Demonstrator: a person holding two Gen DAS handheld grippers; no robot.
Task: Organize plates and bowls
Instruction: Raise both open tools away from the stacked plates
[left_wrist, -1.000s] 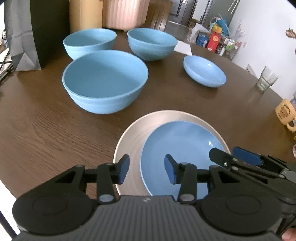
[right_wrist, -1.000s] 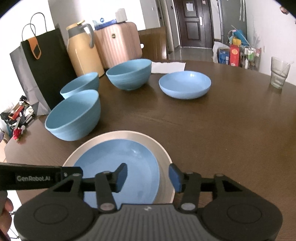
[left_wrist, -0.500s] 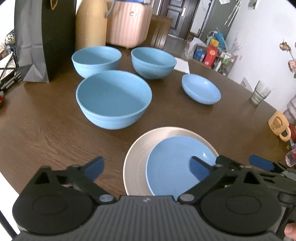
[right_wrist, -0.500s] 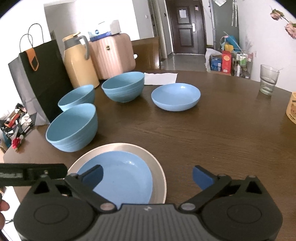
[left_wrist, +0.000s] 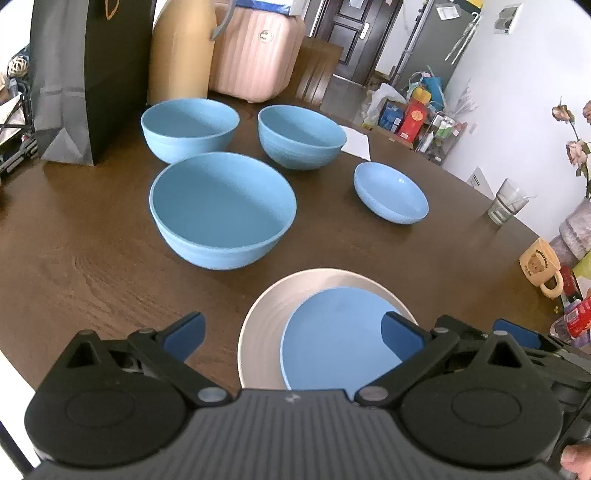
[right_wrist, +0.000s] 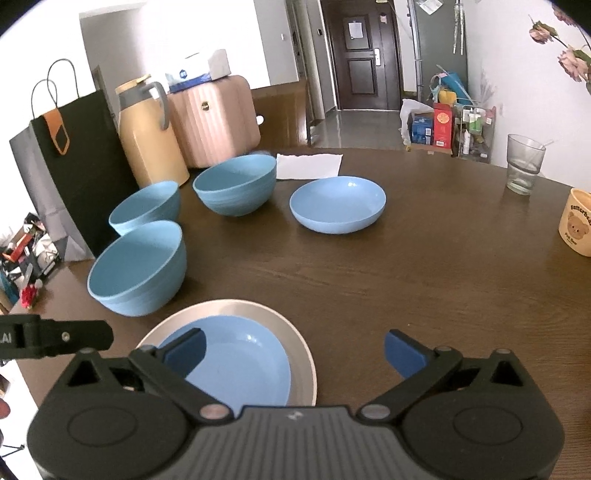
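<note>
Blue-padded left tool (left_wrist: 291, 334) and right tool (right_wrist: 293, 350) are held tilted down, jaws just spread wide, empty, above round blue plate (left_wrist: 332, 339) stacked on beige plate (left_wrist: 266, 314) on brown wooden worktop (left_wrist: 92, 280). "LAI" is read on the left tool in the right view.

black paper gift bag (right_wrist: 74, 162), tan thermos jug (right_wrist: 147, 136), ribbed pink case (right_wrist: 214, 118), clear drinking glass (right_wrist: 523, 164), cream bear mug (right_wrist: 578, 227), white napkin (right_wrist: 308, 166)
</note>
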